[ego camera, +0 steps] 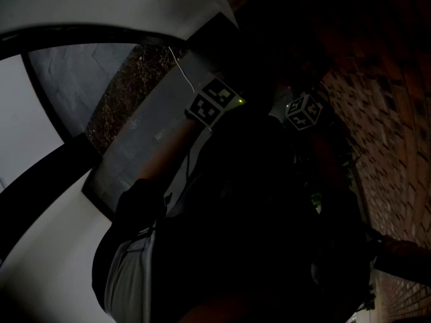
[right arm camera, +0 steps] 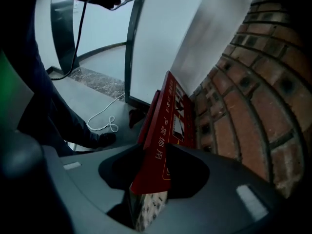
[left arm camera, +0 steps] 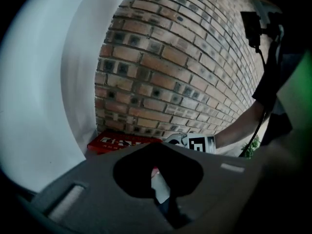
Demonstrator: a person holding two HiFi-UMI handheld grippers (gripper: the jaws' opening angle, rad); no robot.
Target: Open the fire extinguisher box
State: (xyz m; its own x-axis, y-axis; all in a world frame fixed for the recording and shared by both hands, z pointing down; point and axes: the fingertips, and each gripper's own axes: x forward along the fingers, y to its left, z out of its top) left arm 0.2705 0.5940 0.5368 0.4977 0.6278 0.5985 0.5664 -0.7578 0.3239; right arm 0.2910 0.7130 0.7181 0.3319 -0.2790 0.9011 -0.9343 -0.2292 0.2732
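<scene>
The fire extinguisher box [left arm camera: 122, 143] is red with white print and stands low against the brick wall. In the right gripper view its red lid [right arm camera: 168, 116] is raised on edge, and the lid's near corner sits between the jaws of my right gripper [right arm camera: 148, 199], which is shut on it. The right gripper's marker cube [left arm camera: 200, 143] shows just right of the box. My left gripper [left arm camera: 158, 186] hangs back from the box; its jaws lie in a dark recess and their state is unclear. In the dark head view only the two marker cubes [ego camera: 214, 101] [ego camera: 304, 111] stand out.
A brick wall [right arm camera: 253, 106] runs along the right and a white wall panel [right arm camera: 165, 38] stands behind the box. A white cable [right arm camera: 105, 121] loops on the grey floor by a person's shoe [right arm camera: 105, 139]. A small green plant [left arm camera: 251, 147] grows at the wall's foot.
</scene>
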